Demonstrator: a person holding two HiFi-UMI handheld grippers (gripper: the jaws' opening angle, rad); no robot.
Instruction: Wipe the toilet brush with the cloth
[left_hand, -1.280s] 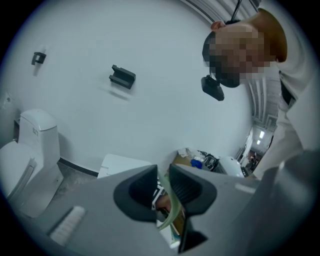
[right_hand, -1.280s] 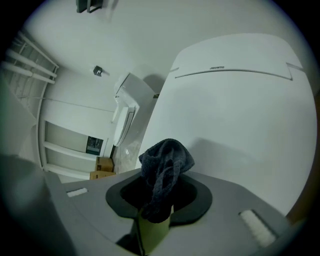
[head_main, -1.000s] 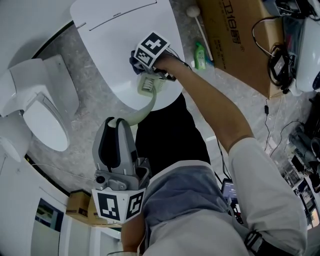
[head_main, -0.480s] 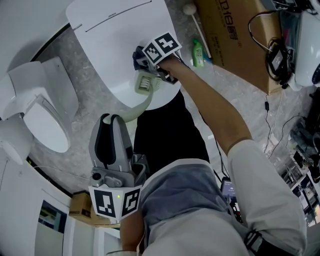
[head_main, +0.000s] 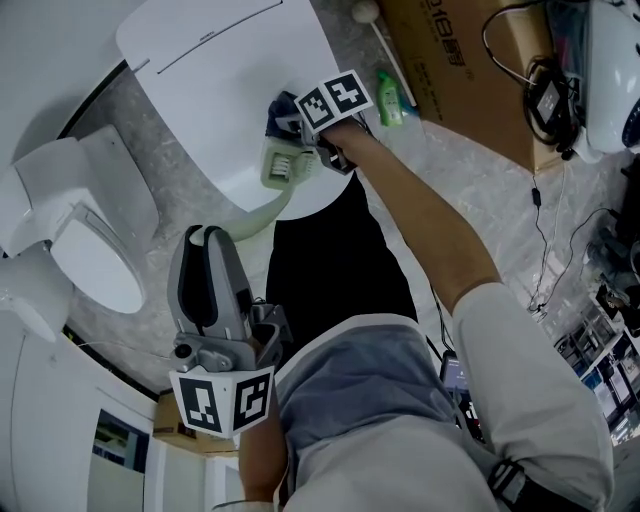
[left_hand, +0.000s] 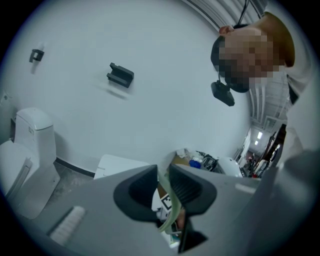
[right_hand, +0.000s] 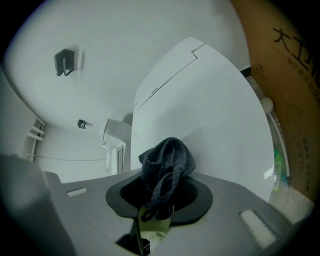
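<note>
A pale green toilet brush shows in the head view. Its curved handle (head_main: 262, 215) rises from my left gripper (head_main: 205, 232) to the bristle head (head_main: 281, 166), over the white lid. In the left gripper view my left gripper (left_hand: 163, 182) is shut on that handle (left_hand: 167, 212). My right gripper (head_main: 300, 128) is shut on a dark blue cloth (head_main: 282, 112) and holds it against the far side of the brush head. In the right gripper view the cloth (right_hand: 167, 160) bunches out of my right gripper (right_hand: 160, 200), with the green brush head (right_hand: 156, 227) just under the jaws.
A big white toilet lid (head_main: 220, 80) lies under the brush. A second white toilet (head_main: 90, 250) stands at the left. A cardboard box (head_main: 450, 60), a green bottle (head_main: 390, 95), a white stick (head_main: 385, 45) and cables (head_main: 545, 90) crowd the right side.
My right gripper with the cloth has turned and shifted a little along the brush head. The left gripper keeps its hold on the handle and sits slightly lower left in view.
</note>
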